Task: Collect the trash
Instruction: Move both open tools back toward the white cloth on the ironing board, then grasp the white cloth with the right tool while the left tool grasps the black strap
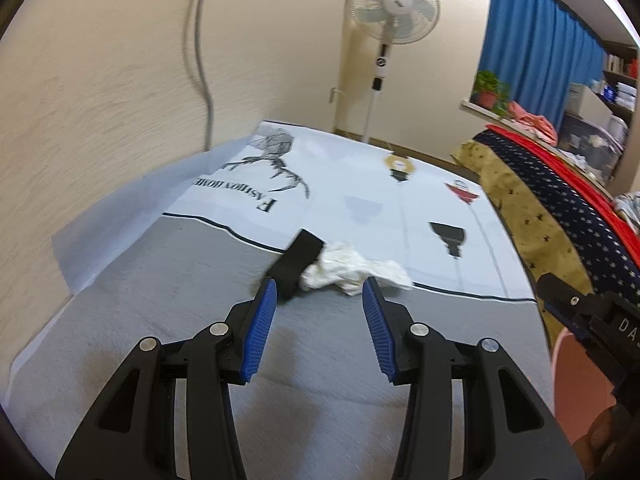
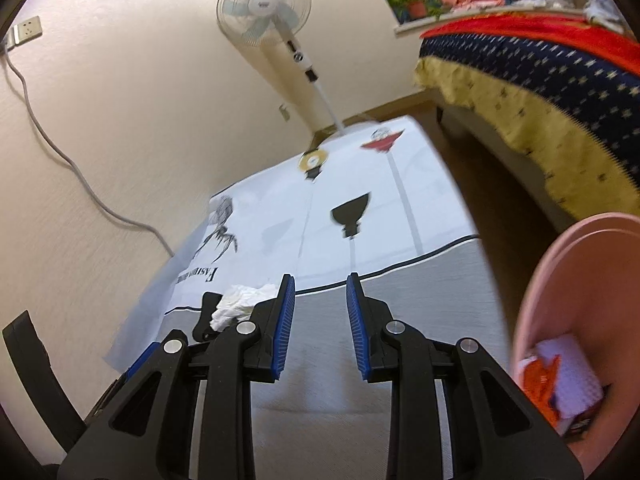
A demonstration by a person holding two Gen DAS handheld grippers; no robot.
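A crumpled white tissue (image 1: pixel 352 270) lies on the grey and white printed table cover (image 1: pixel 160 280), touching a black rectangular object (image 1: pixel 296 266) on its left. My left gripper (image 1: pixel 319 290) is open and empty, just short of the tissue, jaws wide apart. In the right wrist view the tissue (image 2: pixel 240 304) and the black object (image 2: pixel 206 316) show left of my right gripper (image 2: pixel 320 284), which is open and empty above the cover. A pink bin (image 2: pixel 580 320) at the right holds orange and white trash (image 2: pixel 560 384).
A standing fan (image 1: pixel 390 8) stands behind the table by the cream wall. A grey cable (image 1: pixel 200 40) hangs down the wall. A bed with yellow, navy and red covers (image 1: pixel 560 200) runs along the right. The pink bin's rim (image 1: pixel 560 348) shows beside the right gripper's body (image 1: pixel 592 320).
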